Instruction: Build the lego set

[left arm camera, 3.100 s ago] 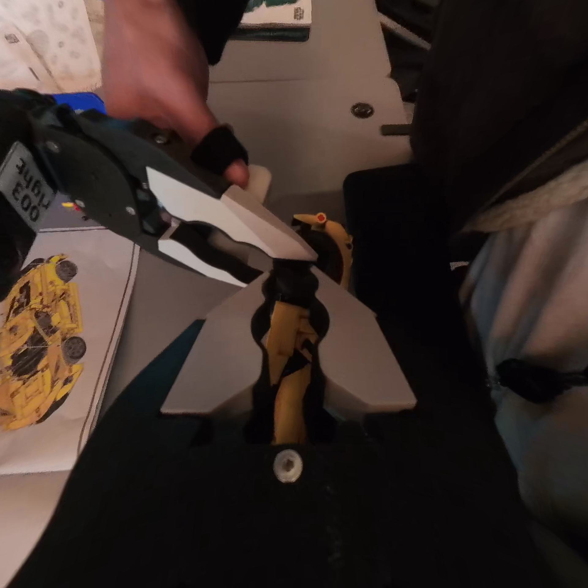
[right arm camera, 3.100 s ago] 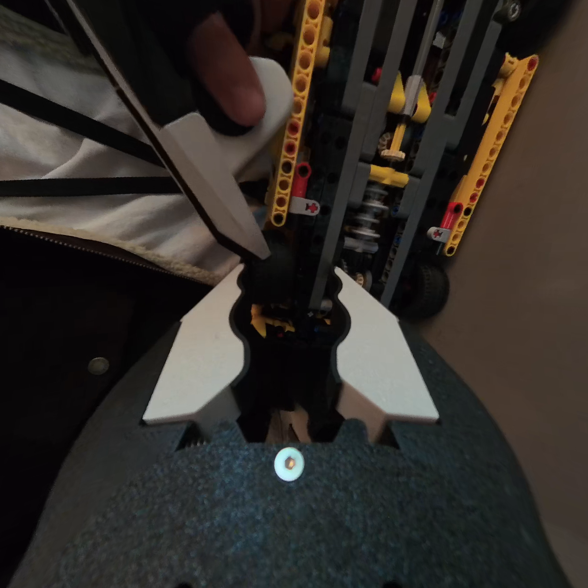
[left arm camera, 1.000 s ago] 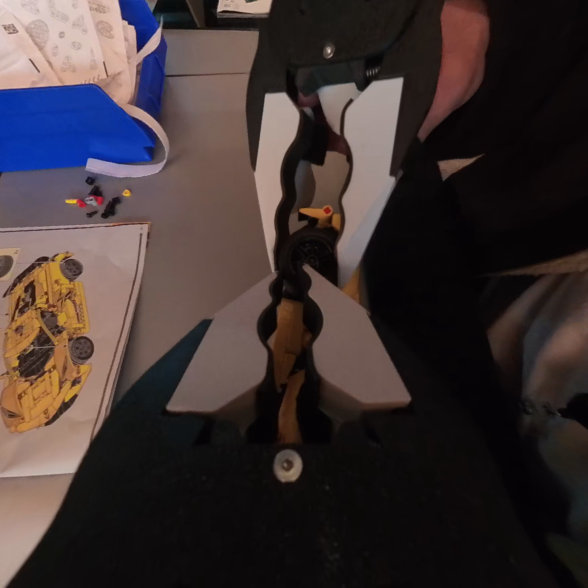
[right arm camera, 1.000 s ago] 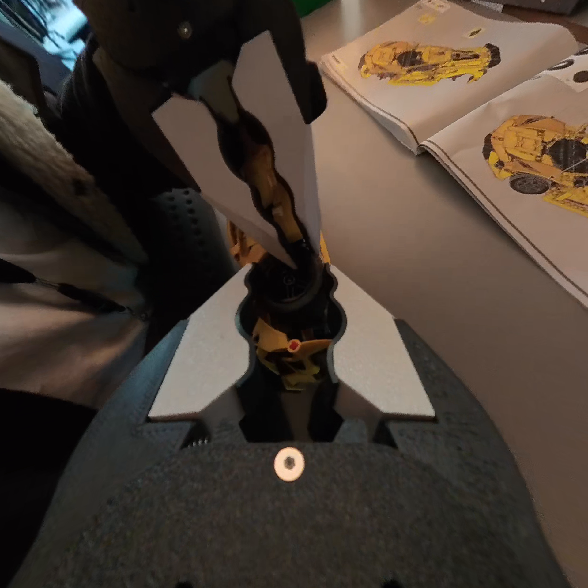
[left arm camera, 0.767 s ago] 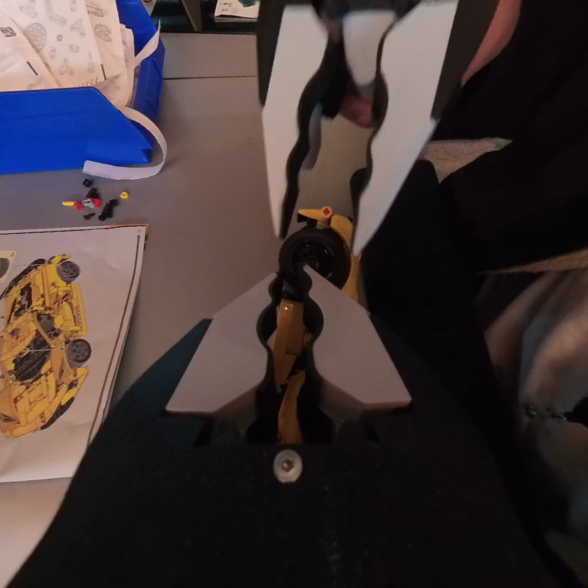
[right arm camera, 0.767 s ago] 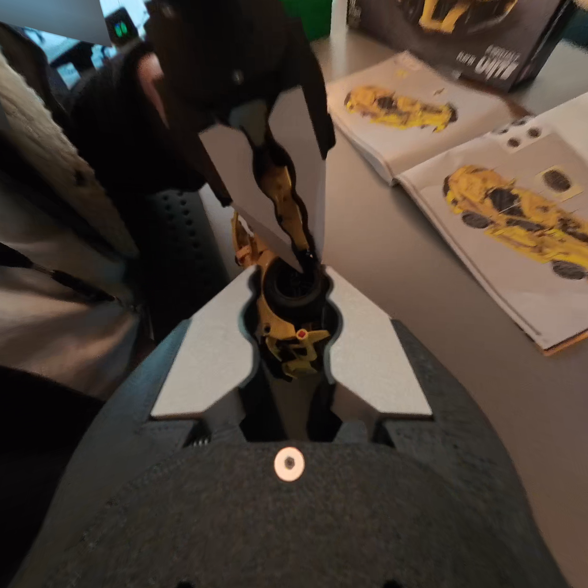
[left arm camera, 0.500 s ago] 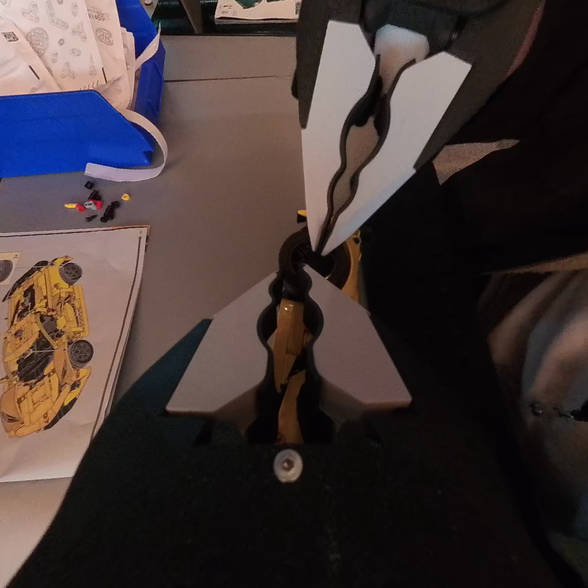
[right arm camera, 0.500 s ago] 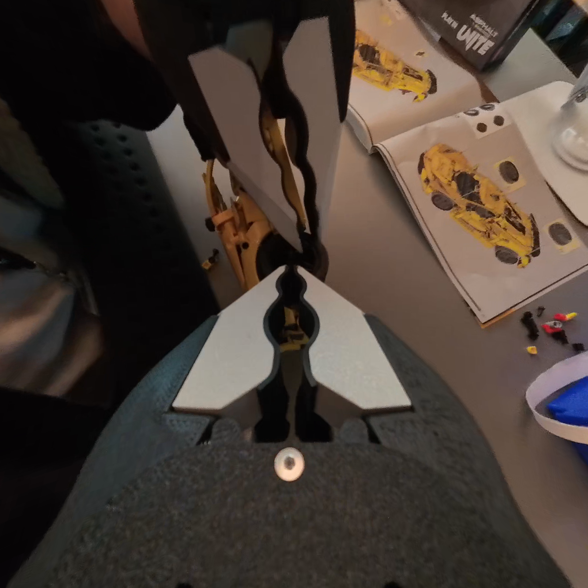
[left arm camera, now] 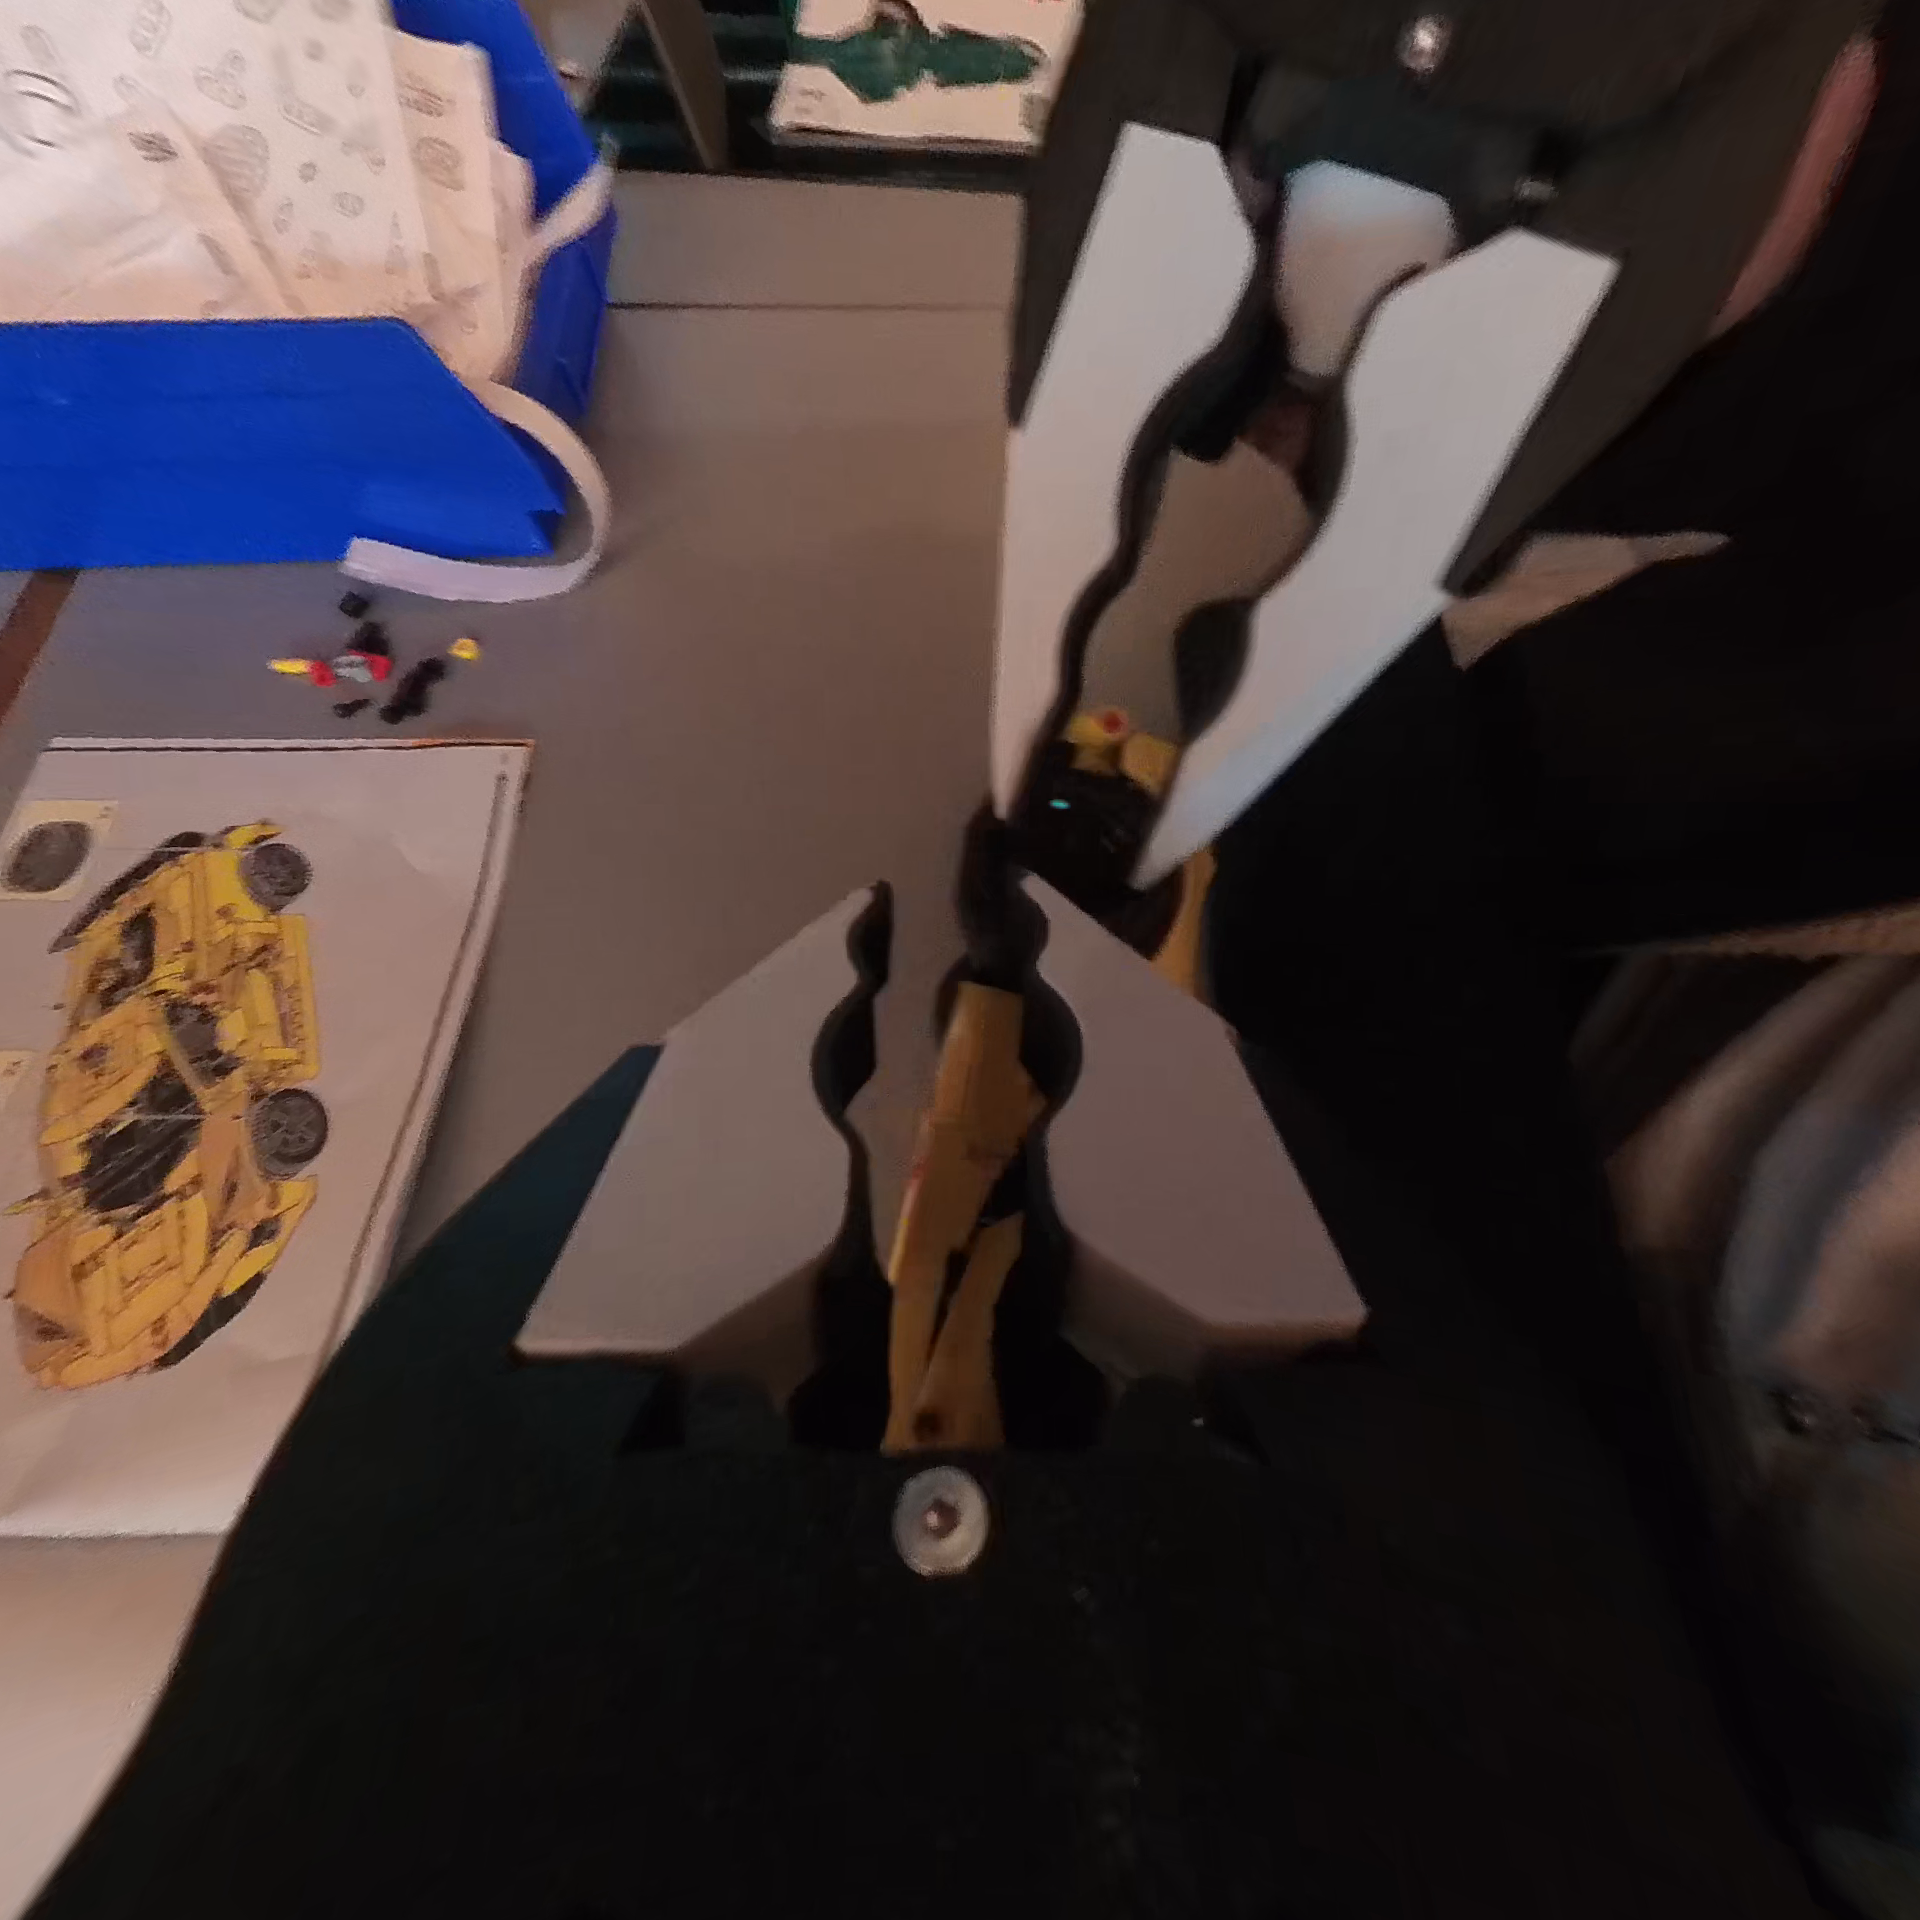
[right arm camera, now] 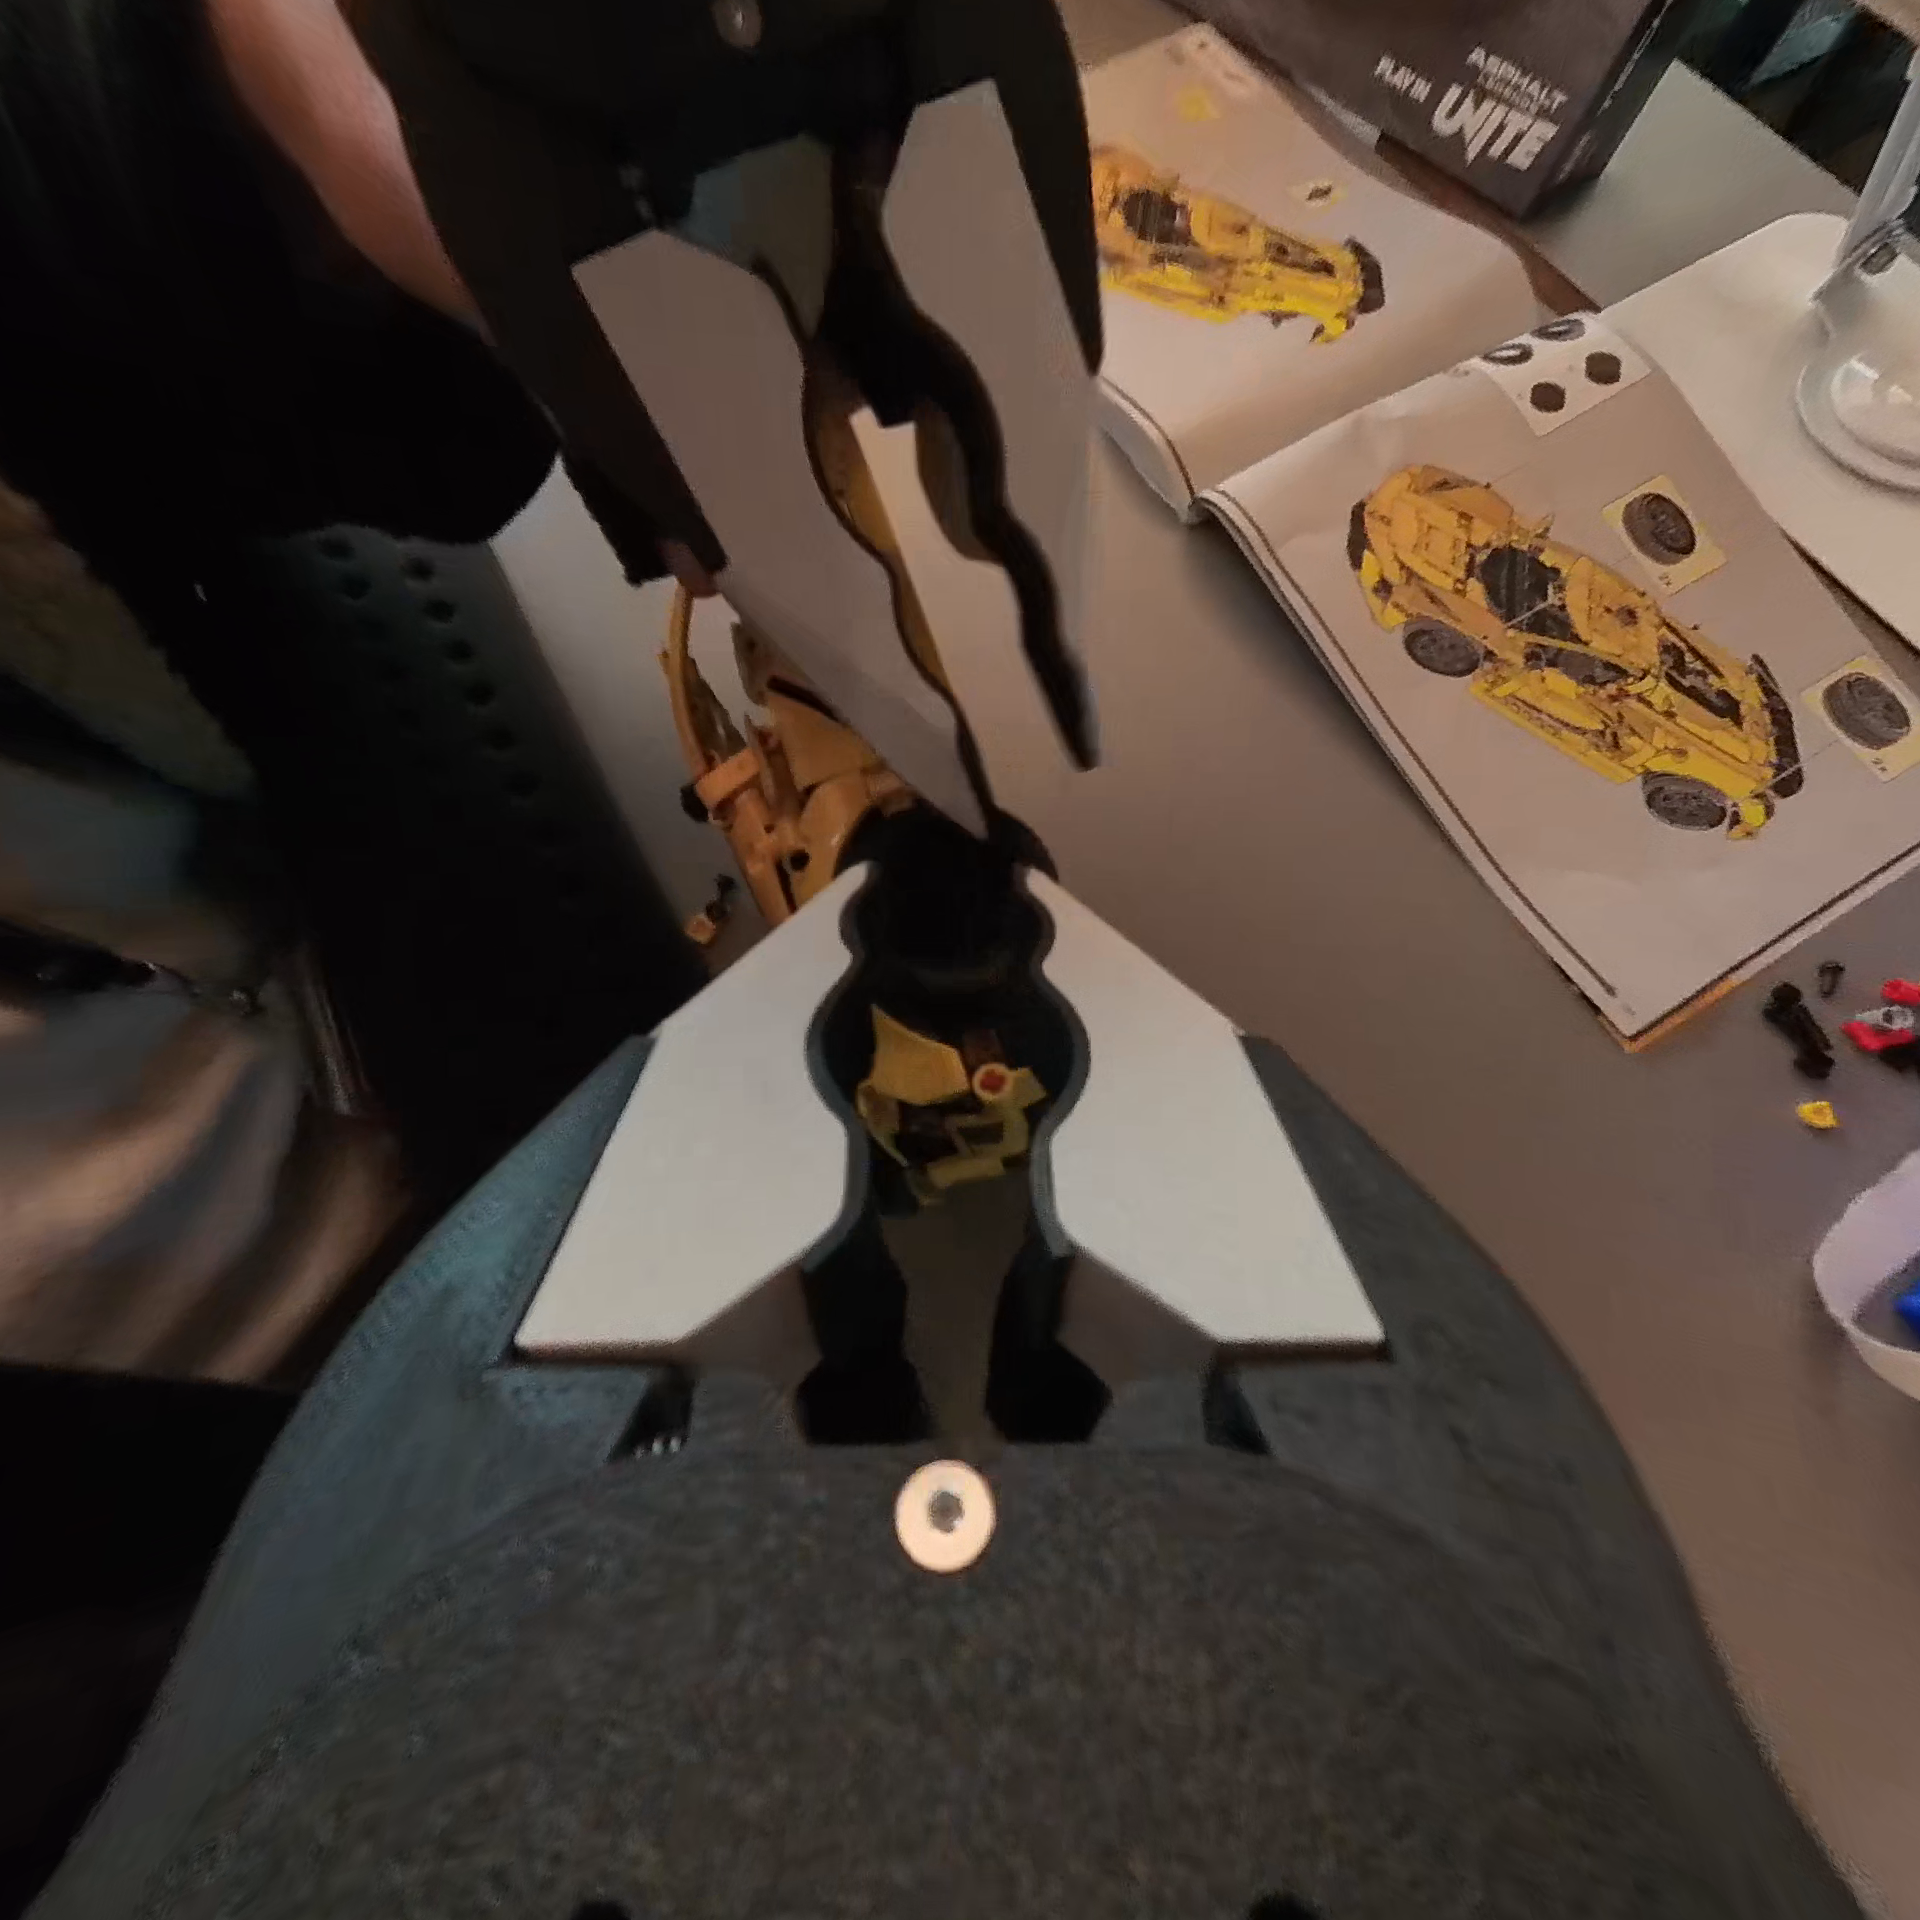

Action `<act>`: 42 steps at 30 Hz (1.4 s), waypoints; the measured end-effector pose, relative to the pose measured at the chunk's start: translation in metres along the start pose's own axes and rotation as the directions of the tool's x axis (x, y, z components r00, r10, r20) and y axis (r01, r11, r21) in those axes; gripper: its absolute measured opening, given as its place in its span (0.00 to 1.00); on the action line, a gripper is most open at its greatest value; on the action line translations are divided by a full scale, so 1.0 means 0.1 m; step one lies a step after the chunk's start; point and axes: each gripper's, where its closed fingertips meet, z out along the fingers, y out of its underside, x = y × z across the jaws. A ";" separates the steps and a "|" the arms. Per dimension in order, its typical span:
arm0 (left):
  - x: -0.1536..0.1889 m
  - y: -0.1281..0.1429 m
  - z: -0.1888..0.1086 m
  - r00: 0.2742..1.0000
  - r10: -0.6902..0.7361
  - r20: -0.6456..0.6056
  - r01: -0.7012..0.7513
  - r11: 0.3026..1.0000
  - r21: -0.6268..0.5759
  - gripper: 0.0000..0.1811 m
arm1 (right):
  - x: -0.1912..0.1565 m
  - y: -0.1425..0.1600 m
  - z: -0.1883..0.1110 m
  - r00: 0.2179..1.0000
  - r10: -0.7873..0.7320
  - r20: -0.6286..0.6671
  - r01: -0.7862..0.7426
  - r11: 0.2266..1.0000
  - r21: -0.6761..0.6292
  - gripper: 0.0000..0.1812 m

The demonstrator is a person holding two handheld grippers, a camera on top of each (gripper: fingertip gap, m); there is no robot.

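A partly built yellow Lego car (left arm camera: 966, 1143) stands on edge on the grey table, with a black wheel (left arm camera: 1075, 821) at its far end. My left gripper (left arm camera: 956, 894) is open; the car body rests against one finger and bare table shows beside the other. My right gripper (left arm camera: 1075, 847) comes from the far side with its tips on either side of the wheel. In the right wrist view my right gripper (right arm camera: 951, 878) is shut on the wheel (right arm camera: 940, 935), with yellow car parts (right arm camera: 935, 1101) between its fingers. The left gripper (right arm camera: 1034, 795) hangs just above with its fingers apart.
An open instruction booklet (left arm camera: 260, 1039) lies left of the car, also in the right wrist view (right arm camera: 1558, 623). A blue bin (left arm camera: 260, 436) with paper bags and loose small parts (left arm camera: 364, 670) lie beyond. A dark box (right arm camera: 1507, 94) and a clear glass item (right arm camera: 1881, 312) stand at the back. A person's dark clothing (left arm camera: 1558, 935) borders the table edge.
My left gripper has opened off the car body. My right gripper, shut with its tips pressed on the wheel half a second ago, has spread and now sits around the wheel.
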 end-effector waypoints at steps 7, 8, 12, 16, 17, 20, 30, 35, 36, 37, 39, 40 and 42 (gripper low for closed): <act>-0.05 -0.23 -0.47 0.993 -0.013 0.116 -0.011 0.980 0.200 0.17 | -0.20 -0.15 -0.10 0.994 0.091 -0.053 -0.075 0.965 0.252 0.18; -0.05 -0.22 -0.66 0.991 -0.040 0.124 0.010 0.973 0.232 0.18 | -0.23 -0.16 -0.13 0.992 0.094 -0.078 -0.069 0.958 0.279 0.18; -0.17 0.20 -1.79 0.943 -0.172 0.286 0.074 0.943 0.324 0.17 | -0.40 -0.20 -0.22 0.986 0.085 -0.145 -0.025 0.927 0.375 0.16; -0.25 1.44 -2.60 0.829 -0.192 0.525 0.119 0.978 0.170 0.17 | -0.55 -0.24 -0.17 0.982 0.095 -0.165 -0.013 0.899 0.439 0.11; -0.22 1.80 -2.64 0.817 -0.200 0.542 0.181 0.979 0.088 0.18 | -0.61 -0.26 -0.12 0.985 0.097 -0.143 -0.024 0.897 0.442 0.10; -0.05 2.35 -2.45 0.819 -0.312 0.482 0.334 0.942 0.041 0.26 | -0.74 -0.31 0.06 0.992 0.082 -0.097 -0.034 0.905 0.424 0.11; -0.06 2.81 -1.88 0.856 -0.336 0.393 0.416 0.899 -0.136 0.30 | -0.94 -0.44 0.33 0.992 -0.063 -0.109 0.096 0.940 0.327 0.07; -0.01 2.67 -1.79 0.888 -0.294 0.354 0.373 0.910 -0.180 0.25 | -0.92 -0.56 0.34 0.999 0.024 -0.021 -0.015 0.935 0.355 0.08; 0.00 2.49 -1.78 0.896 -0.294 0.334 0.356 0.924 -0.142 0.25 | -0.92 -0.61 0.35 1.000 0.030 0.003 -0.030 0.934 0.357 0.08; 0.02 2.24 -1.78 0.907 -0.287 0.308 0.326 0.942 -0.083 0.25 | -0.92 -0.66 0.35 0.999 0.028 0.020 -0.033 0.936 0.351 0.10; 0.07 1.59 -1.80 0.934 -0.241 0.263 0.233 0.971 0.063 0.25 | -0.88 -0.75 0.37 1.000 0.005 0.013 -0.009 0.942 0.334 0.12; 0.09 1.29 -1.83 0.945 -0.202 0.257 0.178 0.977 0.114 0.25 | -0.87 -0.81 0.38 1.000 -0.011 0.008 0.007 0.944 0.329 0.13; 0.09 0.88 -1.82 0.956 -0.110 0.271 0.079 0.989 0.123 0.25 | -0.86 -0.92 0.45 0.999 -0.031 0.028 0.022 0.955 0.294 0.17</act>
